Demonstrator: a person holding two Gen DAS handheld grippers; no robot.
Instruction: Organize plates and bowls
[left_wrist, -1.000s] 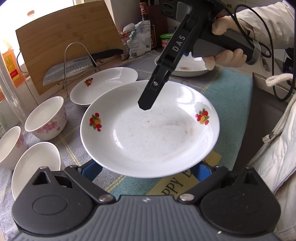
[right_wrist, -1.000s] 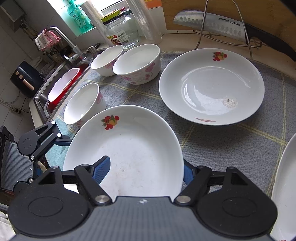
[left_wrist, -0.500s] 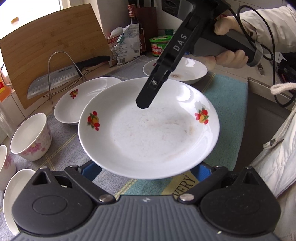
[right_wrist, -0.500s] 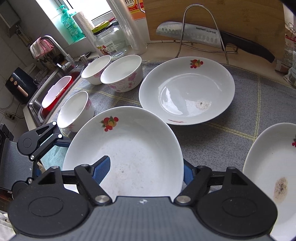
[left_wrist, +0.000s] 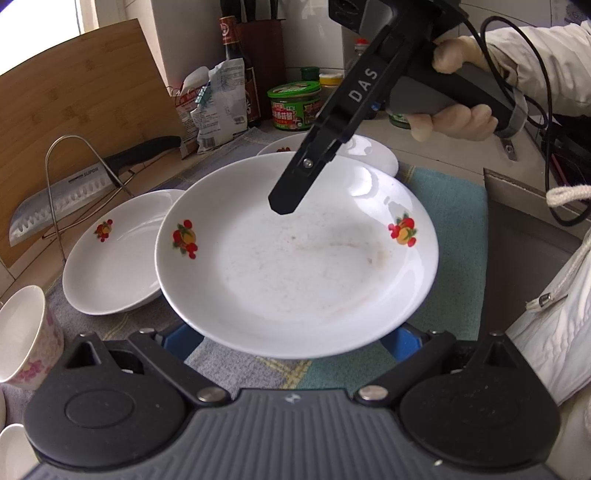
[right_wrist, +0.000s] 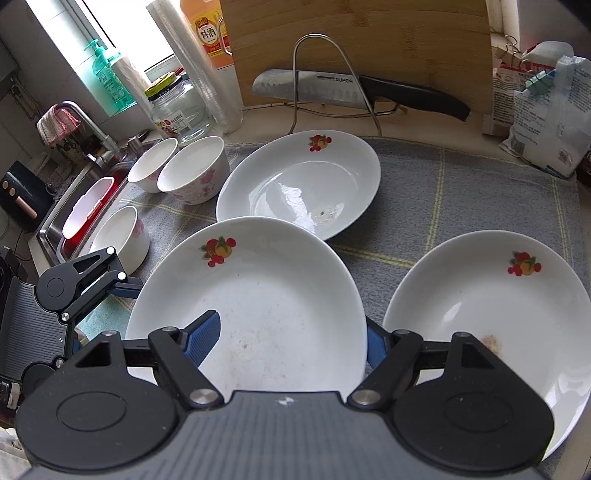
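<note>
A white plate (left_wrist: 295, 258) with fruit prints is held in the air between both grippers; it also shows in the right wrist view (right_wrist: 255, 306). My right gripper (right_wrist: 291, 339) grips its rim, one blue finger (right_wrist: 205, 332) over the inside and one beneath. It also shows in the left wrist view (left_wrist: 284, 206). My left gripper (left_wrist: 291, 343) sits under the plate's near edge, its fingers wide apart. It appears in the right wrist view (right_wrist: 122, 286). A second plate (right_wrist: 299, 184) lies behind, a third plate (right_wrist: 487, 321) to the right. Three floral bowls (right_wrist: 192, 168) stand at the left.
A grey checked mat (right_wrist: 461, 206) covers the counter. A knife (right_wrist: 354, 90) rests on a wire rack before a wooden cutting board (right_wrist: 369, 40). Jars, bottles and bags line the back. A sink (right_wrist: 74, 218) lies at the far left.
Both grippers have carried the plate to the right, past the second plate. The third plate has come fully into the right wrist view.
</note>
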